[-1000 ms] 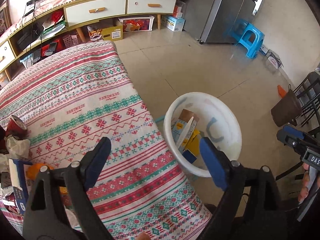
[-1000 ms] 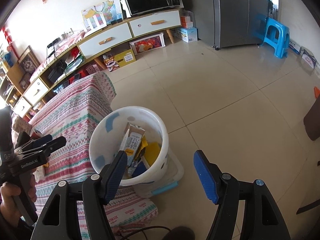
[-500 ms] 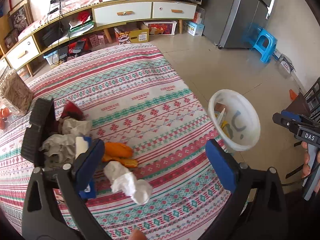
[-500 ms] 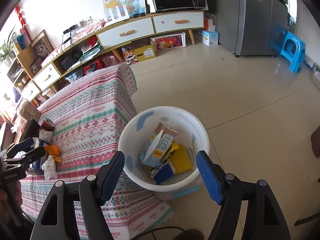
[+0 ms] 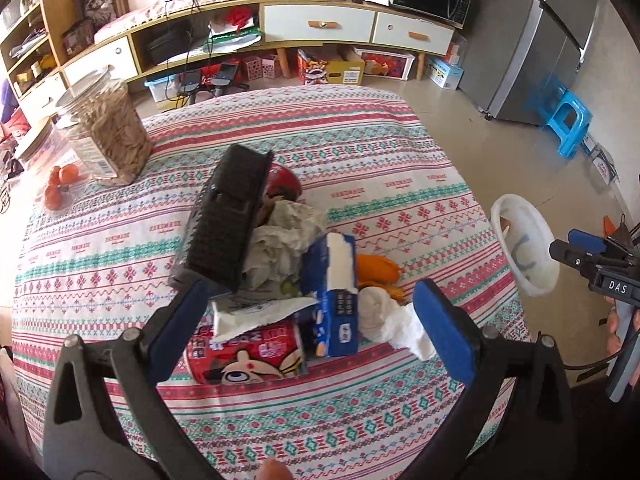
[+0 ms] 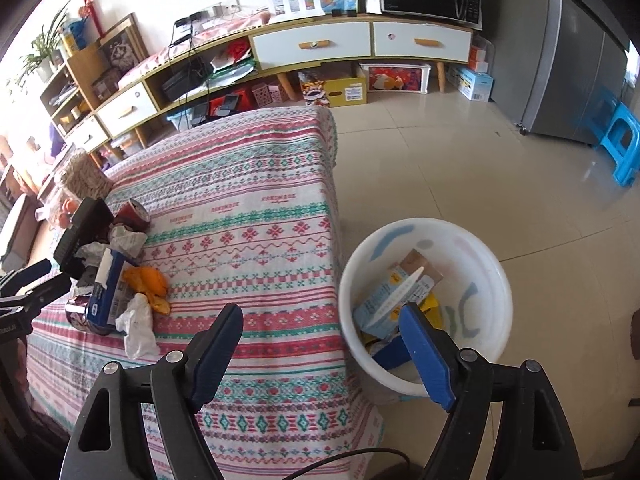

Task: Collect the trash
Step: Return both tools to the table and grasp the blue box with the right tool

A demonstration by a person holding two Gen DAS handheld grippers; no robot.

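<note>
A trash pile lies on the patterned tablecloth (image 5: pixel 400 152): a blue carton (image 5: pixel 334 300), a red cartoon can (image 5: pixel 248 356), crumpled white tissue (image 5: pixel 396 322), orange peel (image 5: pixel 378 268), crumpled paper (image 5: pixel 284 240) and a black tray (image 5: pixel 228 216). My left gripper (image 5: pixel 308 332) is open and empty, just above the carton and can. My right gripper (image 6: pixel 324 356) is open and empty, between the table edge and the white bucket (image 6: pixel 488 276), which holds cartons. The pile also shows in the right wrist view (image 6: pixel 120 280).
A clear jar of sticks (image 5: pixel 108 132) and small red fruit (image 5: pixel 56 184) stand at the table's far left. The bucket also shows in the left wrist view (image 5: pixel 524 240), on the floor right of the table. A blue stool (image 6: pixel 620 144) and fridge (image 6: pixel 580 52) stand beyond.
My left gripper swung left from the bucket to over the trash pile. My right gripper drew back and left, so the bucket now sits to its right. Both stayed open.
</note>
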